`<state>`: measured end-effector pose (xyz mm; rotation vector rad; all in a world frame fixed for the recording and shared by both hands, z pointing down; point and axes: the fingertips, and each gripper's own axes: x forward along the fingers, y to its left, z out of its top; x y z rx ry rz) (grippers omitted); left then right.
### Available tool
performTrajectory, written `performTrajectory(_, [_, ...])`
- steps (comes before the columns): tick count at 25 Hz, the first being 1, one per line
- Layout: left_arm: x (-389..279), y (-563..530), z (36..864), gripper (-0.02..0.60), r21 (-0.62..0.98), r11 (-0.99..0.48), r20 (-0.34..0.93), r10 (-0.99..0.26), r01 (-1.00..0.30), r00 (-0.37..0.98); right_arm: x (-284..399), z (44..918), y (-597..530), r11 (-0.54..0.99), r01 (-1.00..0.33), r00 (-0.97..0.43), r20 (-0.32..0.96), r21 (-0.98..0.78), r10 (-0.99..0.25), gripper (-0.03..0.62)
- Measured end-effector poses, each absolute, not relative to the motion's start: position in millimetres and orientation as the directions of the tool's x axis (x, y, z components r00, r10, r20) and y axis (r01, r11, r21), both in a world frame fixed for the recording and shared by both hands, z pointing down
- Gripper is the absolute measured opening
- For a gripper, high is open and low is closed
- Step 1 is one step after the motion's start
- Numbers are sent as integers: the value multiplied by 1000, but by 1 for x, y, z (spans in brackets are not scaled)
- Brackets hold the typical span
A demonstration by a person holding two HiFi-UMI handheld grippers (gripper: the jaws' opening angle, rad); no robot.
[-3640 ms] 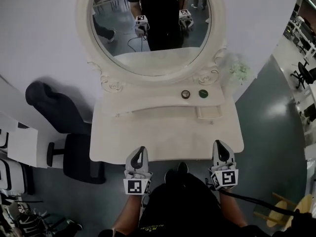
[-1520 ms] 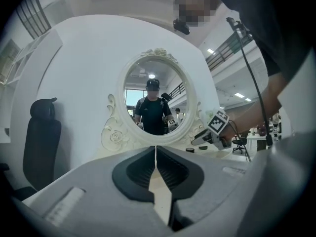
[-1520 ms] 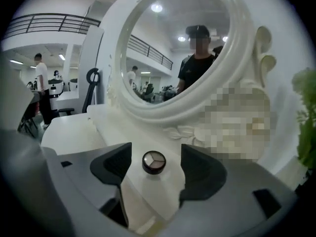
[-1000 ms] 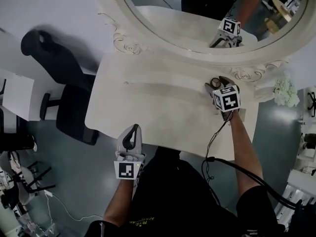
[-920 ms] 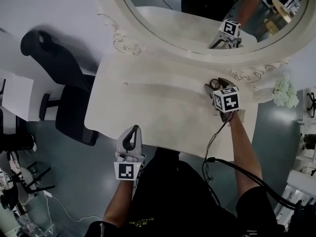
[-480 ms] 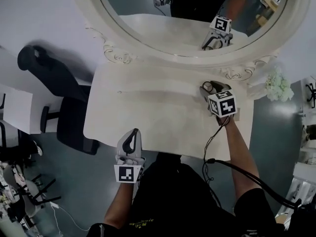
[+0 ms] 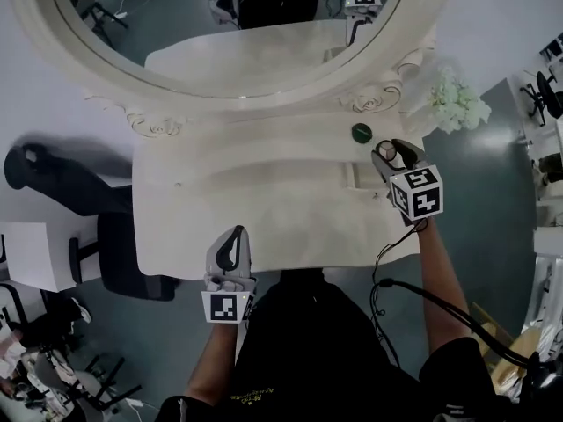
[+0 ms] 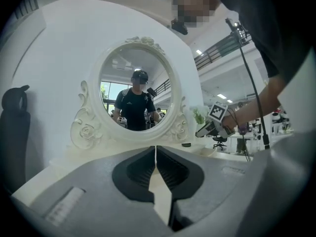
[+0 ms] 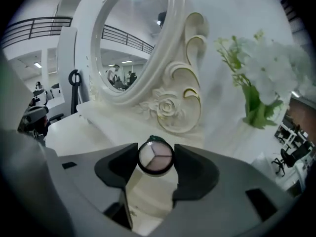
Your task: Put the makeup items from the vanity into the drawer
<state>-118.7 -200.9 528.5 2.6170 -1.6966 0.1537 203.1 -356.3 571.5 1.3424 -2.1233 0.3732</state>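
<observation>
A round black-rimmed compact [image 9: 156, 158] with three pale shades sits between the pads of my right gripper [image 9: 156, 152], whose jaws have just closed on it. In the head view that right gripper [image 7: 388, 153] holds the compact [image 7: 382, 150] above the vanity's right end, just off the raised shelf. A round green item [image 7: 360, 133] still lies on the shelf, and its edge peeks out as a green item [image 9: 157, 138] behind the compact. My left gripper [image 7: 233, 238] hovers at the vanity's front edge. Its jaws are together with nothing between them, as the left gripper view shows [image 8: 156, 154].
A small drawer [image 7: 361, 178] stands pulled out under the shelf, left of the right gripper. The oval mirror [image 7: 237, 25] rises behind. White flowers [image 7: 457, 104] stand at the back right corner. A black office chair [image 7: 79, 200] sits left of the vanity [image 7: 220, 209].
My right gripper has closed on the compact and lifted it off the shelf, moving right and toward me. The green item now shows uncovered. The head view has swung.
</observation>
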Motion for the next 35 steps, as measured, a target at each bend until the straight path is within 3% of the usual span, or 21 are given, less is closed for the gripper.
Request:
performTrajectory(7, [-103,-203,534,25,-19,-456,106,-886,-890,452,228,611,-328,393,-919,-255,697,41,-670,232])
performTrajectory(26, [-122,-202,529,25,-13,-426,63,-903,-905,424,205,687,-326,364,-931,-173,916,-32,-361,233])
performTrajectory(35, [-129,-209,540,25,-4,-397,100,-913,-918,395,209,719,-320,422,-906,-67,993,-21,-95,233])
